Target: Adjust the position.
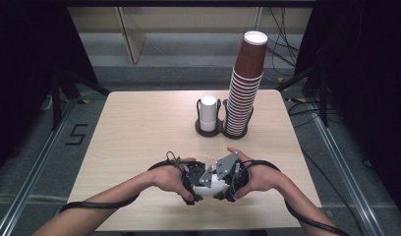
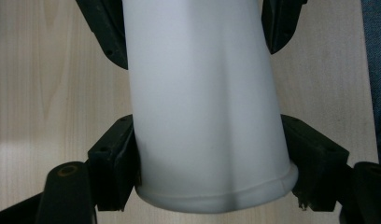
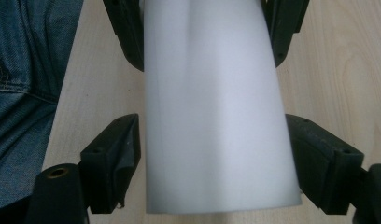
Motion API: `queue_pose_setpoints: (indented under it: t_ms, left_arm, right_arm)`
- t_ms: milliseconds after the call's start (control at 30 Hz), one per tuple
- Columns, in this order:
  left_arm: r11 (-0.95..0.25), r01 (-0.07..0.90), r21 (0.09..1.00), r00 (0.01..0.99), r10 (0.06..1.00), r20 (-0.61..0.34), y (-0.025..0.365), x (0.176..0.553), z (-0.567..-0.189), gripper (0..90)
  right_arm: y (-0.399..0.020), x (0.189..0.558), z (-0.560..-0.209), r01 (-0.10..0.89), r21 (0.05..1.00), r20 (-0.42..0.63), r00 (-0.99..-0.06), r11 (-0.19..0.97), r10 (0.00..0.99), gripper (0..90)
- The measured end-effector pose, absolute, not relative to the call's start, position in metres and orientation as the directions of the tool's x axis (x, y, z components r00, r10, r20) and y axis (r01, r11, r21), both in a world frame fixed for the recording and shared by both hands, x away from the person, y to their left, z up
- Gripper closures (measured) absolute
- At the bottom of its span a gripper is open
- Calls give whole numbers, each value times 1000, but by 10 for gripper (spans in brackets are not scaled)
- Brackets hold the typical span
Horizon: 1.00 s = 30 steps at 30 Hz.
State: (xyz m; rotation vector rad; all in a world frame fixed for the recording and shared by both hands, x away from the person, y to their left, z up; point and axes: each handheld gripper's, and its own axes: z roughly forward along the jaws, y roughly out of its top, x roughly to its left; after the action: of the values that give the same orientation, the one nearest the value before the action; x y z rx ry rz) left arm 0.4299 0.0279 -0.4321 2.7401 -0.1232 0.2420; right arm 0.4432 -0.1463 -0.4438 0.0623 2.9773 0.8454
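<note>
Both tools meet over the near edge of the desk, each clamped on an end of one white, smooth, slightly tapered paper cup (image 1: pixel 214 183) that lies level between them. In the left gripper view the left tool (image 2: pixel 212 163) presses its two black jaws against the cup's sides just behind the rolled rim, which faces that camera. In the right gripper view the right tool (image 3: pixel 216 158) has its jaws set against the flanks of the plain end, narrowed to the cup's width. The opposite tool's jaws show at the far end of the cup in each of these views.

Beyond the tools, towards the far side of the pale wood-grain desk (image 1: pixel 139 132), stands a dark two-ring holder (image 1: pixel 219 129) carrying a short white cup stack (image 1: pixel 208 113) and a tall leaning stack of brown paper cups (image 1: pixel 242 88). Grey floor, cables and dark curtains surround the desk.
</note>
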Motion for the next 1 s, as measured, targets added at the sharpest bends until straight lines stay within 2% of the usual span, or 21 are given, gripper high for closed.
queue_pose_setpoints:
  t_ms: [100, 133, 233, 300, 500, 567, 667, 700, 733, 767, 800, 1000]
  left_arm:
    - [-923, -113, 369, 981, -44, 191, 28, 428, -432, 266]
    - [-921, -129, 367, 978, -58, 200, 27, 429, -431, 266]
    - [-923, -131, 363, 977, -57, 206, 26, 429, -431, 266]
    - [-924, -119, 364, 980, -51, 191, 27, 428, -432, 267]
    - [-919, -130, 372, 979, -59, 197, 28, 428, -433, 249]
    - [-914, -141, 381, 977, -67, 201, 28, 428, -432, 224]
    - [-903, -131, 410, 979, -52, 198, 28, 428, -431, 130]
    - [-894, -108, 435, 981, -25, 194, 29, 426, -432, 100]
    - [-895, -110, 431, 981, -27, 193, 30, 426, -431, 62]
    - [-890, -111, 442, 981, -28, 191, 31, 426, -431, 50]
    - [-885, -105, 453, 982, -20, 187, 31, 426, -431, 36]
    - [-863, -94, 496, 986, -14, 164, 42, 429, -426, 19]
  right_arm:
    - [-147, 443, -443, 25, 534, -33, -998, 845, 50, 267]
    - [-145, 447, -445, -28, 565, -51, -999, 825, 1, 275]
    - [-145, 446, -445, -23, 562, -47, -999, 827, 5, 315]
    - [-143, 449, -446, -85, 574, -84, -996, 815, -44, 333]
    - [-143, 446, -447, -71, 566, -78, -996, 821, -32, 336]
    - [-143, 447, -447, -108, 572, -110, -992, 813, -55, 331]
    - [-145, 446, -447, -120, 586, -121, -991, 802, -60, 331]
    - [-146, 442, -448, -87, 583, -103, -994, 808, -33, 331]
    - [-146, 444, -448, -128, 584, -128, -990, 802, -64, 331]
    - [-148, 443, -447, -132, 586, -139, -988, 799, -62, 331]
    - [-151, 440, -448, -78, 590, -103, -994, 804, -21, 331]
    - [-163, 445, -453, -126, 592, -145, -988, 796, -48, 331]
